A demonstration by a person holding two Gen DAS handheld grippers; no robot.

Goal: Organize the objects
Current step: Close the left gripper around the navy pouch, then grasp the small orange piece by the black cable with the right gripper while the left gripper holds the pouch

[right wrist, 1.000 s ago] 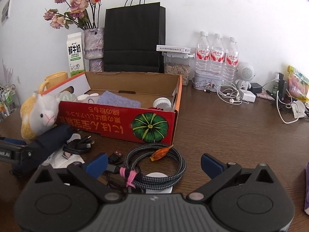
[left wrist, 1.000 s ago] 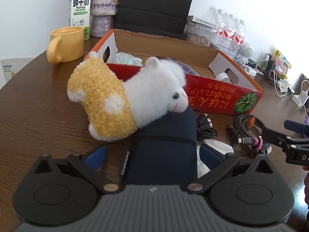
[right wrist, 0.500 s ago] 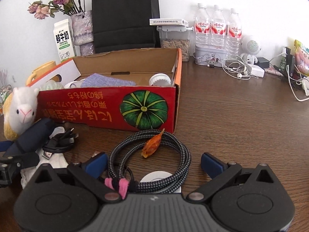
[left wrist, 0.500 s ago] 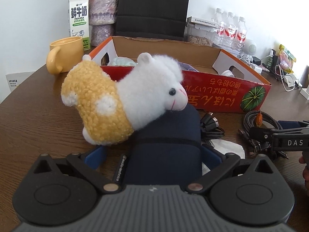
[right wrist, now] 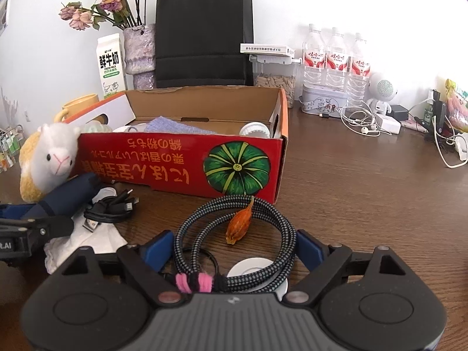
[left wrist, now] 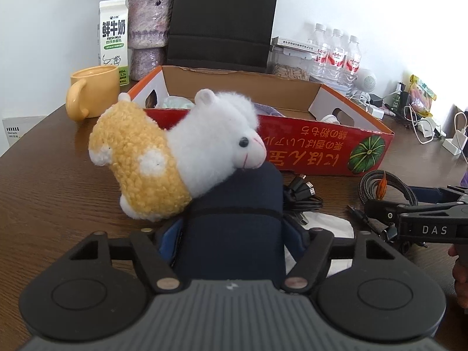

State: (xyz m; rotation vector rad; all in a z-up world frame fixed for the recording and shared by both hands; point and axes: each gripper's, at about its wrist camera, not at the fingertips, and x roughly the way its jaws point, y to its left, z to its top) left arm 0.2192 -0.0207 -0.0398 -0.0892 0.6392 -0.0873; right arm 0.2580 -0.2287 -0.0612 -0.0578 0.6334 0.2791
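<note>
Left claw [left wrist: 234, 234] pinching the navy pouch [left wrist: 237, 213], plush alpaca [left wrist: 175, 152] leaning on its far end. Right claw [right wrist: 234, 242] spread around the braided cable coil [right wrist: 234, 234] on the worktop [right wrist: 365, 199], just short of the red box [right wrist: 181, 163].

Home desk, milk carton [left wrist: 113, 41], flower vase [right wrist: 139, 49]

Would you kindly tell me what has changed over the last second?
The left gripper closed its jaws onto the navy pouch. The right gripper advanced until its open jaws bracket the braided cable coil. The plush alpaca and the red box stayed put.
</note>
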